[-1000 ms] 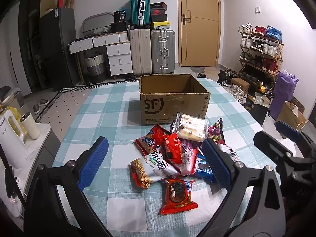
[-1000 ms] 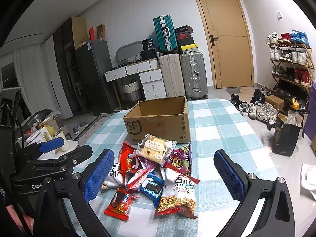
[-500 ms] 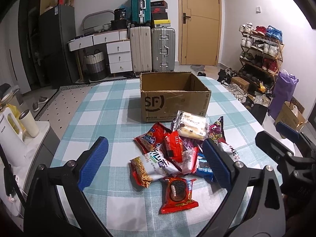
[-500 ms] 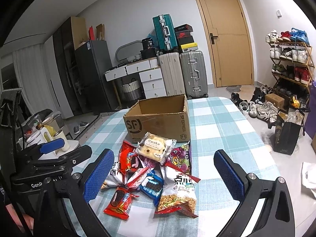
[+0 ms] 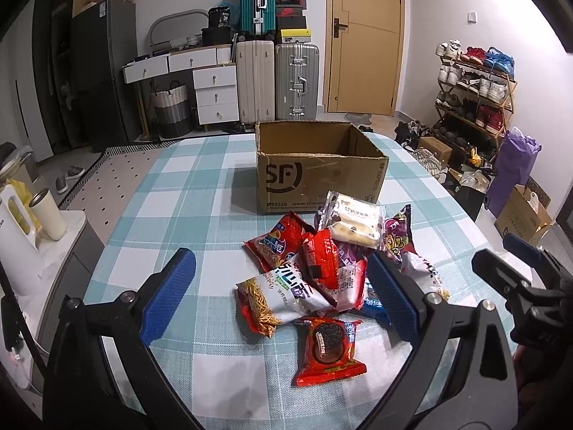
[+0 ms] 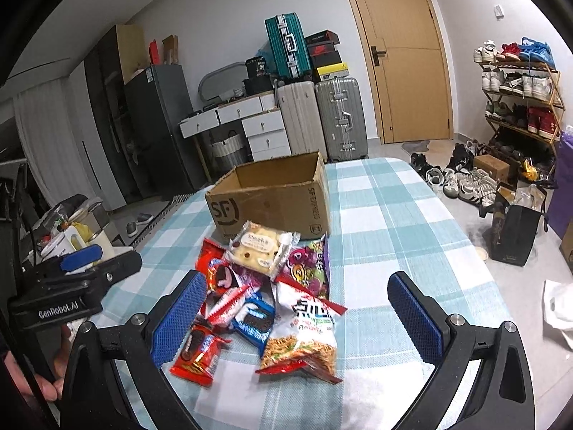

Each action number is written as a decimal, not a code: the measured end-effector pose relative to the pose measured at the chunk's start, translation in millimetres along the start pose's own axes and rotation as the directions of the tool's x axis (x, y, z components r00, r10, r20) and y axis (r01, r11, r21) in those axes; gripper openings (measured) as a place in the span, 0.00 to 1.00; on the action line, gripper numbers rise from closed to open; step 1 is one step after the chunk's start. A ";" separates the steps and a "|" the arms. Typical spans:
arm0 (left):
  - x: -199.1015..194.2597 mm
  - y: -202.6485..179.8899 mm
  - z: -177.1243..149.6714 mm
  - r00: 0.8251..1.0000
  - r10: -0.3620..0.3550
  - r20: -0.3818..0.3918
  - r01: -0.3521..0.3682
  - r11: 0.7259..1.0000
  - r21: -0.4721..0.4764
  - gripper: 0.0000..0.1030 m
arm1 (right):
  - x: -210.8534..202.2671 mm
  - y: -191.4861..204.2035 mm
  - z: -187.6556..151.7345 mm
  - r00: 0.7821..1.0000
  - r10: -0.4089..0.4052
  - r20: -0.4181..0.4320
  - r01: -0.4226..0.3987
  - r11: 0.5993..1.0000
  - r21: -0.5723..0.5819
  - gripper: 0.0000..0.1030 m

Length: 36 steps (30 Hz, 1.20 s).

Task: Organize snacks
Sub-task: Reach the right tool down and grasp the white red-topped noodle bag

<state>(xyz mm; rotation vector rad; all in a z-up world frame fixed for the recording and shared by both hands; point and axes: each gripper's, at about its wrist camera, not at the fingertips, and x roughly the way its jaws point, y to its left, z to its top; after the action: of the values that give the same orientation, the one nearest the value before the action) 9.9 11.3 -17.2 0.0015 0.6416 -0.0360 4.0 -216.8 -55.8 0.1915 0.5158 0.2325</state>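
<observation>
A heap of snack packets (image 5: 322, 272) lies on the checked tablecloth just in front of an open, empty cardboard box (image 5: 318, 165). On top rests a pale cake packet (image 5: 354, 220); a red biscuit packet (image 5: 327, 351) lies nearest me, with a noodle snack bag (image 5: 279, 295) to its left. My left gripper (image 5: 279, 297) hovers open over the near side of the heap, holding nothing. In the right wrist view the same heap (image 6: 265, 294) and box (image 6: 275, 197) show, and my right gripper (image 6: 297, 319) is open above the heap, its fingers apart from every packet.
The table (image 5: 179, 215) has bare cloth left and right of the heap. A side stand with a kettle and cup (image 5: 46, 215) is at the left. Suitcases (image 5: 275, 79), drawers, a door and a shoe rack (image 5: 472, 96) stand behind. A hand (image 6: 39, 387) holds the left gripper's handle.
Both views have tilted slightly down and nearer to the heap; the box and packets sit a little lower in frame. No packet has moved, and both grippers stay open.
</observation>
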 end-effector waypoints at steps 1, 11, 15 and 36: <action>2.0 1.1 -0.5 1.000 -0.003 -0.004 0.003 1.000 -0.004 0.93 | 1.5 -0.7 -1.7 1.000 -0.003 -0.006 0.003 1.000 -0.001 1.00; 20.4 13.5 -5.8 0.999 -0.021 -0.031 0.020 0.999 -0.035 0.93 | 30.9 -20.7 -28.6 0.992 -0.002 -0.124 0.006 1.000 0.030 1.00; 25.6 16.6 -8.0 0.999 -0.023 -0.042 0.022 0.999 -0.034 0.93 | 42.9 -22.8 -31.4 0.989 0.013 -0.148 -0.008 0.999 0.039 1.00; 58.8 30.9 -16.4 0.995 -0.045 -0.093 0.040 0.998 -0.048 0.93 | 113.4 -27.9 -42.6 0.934 0.151 -0.324 -0.106 0.983 0.152 0.71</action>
<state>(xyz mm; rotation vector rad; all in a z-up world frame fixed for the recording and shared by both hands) 48.2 40.5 -65.9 -0.0552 0.7363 -0.0626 82.9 -208.0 -151.3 0.3186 0.8597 0.3626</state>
